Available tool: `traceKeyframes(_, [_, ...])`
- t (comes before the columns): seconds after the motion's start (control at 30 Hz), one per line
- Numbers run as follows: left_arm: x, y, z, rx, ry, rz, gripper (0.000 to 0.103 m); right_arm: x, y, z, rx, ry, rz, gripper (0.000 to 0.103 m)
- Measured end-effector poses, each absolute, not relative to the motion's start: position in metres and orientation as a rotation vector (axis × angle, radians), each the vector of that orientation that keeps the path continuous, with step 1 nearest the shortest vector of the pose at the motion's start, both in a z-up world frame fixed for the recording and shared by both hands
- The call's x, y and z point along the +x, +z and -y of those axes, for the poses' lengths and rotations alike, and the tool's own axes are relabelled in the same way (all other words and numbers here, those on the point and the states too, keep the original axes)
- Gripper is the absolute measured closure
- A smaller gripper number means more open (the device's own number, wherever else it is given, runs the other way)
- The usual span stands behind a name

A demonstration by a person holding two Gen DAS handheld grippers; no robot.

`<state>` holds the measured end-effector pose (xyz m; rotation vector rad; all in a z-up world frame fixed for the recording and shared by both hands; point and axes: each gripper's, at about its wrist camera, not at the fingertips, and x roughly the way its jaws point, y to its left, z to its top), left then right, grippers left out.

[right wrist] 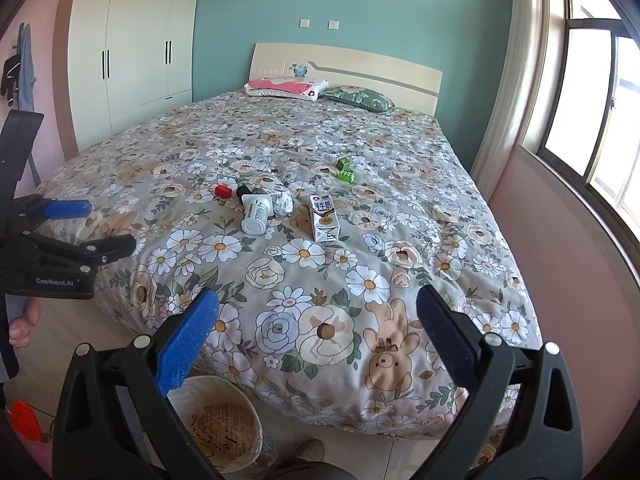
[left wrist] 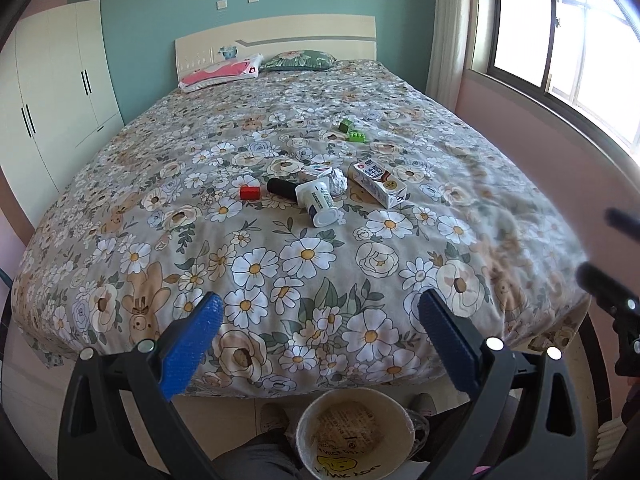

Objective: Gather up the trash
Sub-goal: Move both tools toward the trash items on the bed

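Trash-gathering looks unstarted: both hand-held grippers, left (left wrist: pixel 320 320) and right (right wrist: pixel 318 316), gape empty; next, reach twelve o'clock for milk carton (right wrist: pixel 325 218).

Home bedroom: bed (left wrist: pixel 280 128), wardrobe (left wrist: pixel 56 92).

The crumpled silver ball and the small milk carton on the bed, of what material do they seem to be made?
The crumpled silver ball looks like metal foil: shiny, with sharp creases that catch the light, though metallised wrapper is possible. The small milk carton looks like coated paperboard: flat printed faces, folded straight edges, a slight sheen.
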<state>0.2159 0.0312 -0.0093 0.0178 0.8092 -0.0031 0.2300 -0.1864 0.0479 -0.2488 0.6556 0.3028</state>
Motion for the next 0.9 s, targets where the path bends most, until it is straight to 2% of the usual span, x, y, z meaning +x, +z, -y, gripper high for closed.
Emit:
traceKeyframes(0.33, [0.302, -0.043, -0.024, -0.075, -0.009, -0.913, 0.004, 0.323, 0.019, 0.172, -0.321, 0.295, -0.692, 0.007])
traceKeyframes(0.9, [0.446, -0.124, -0.042, -0.378, 0.115, -1.066, 0.004, 0.492, -0.089, 0.135, -0.338, 0.417, -0.880, 0.007])
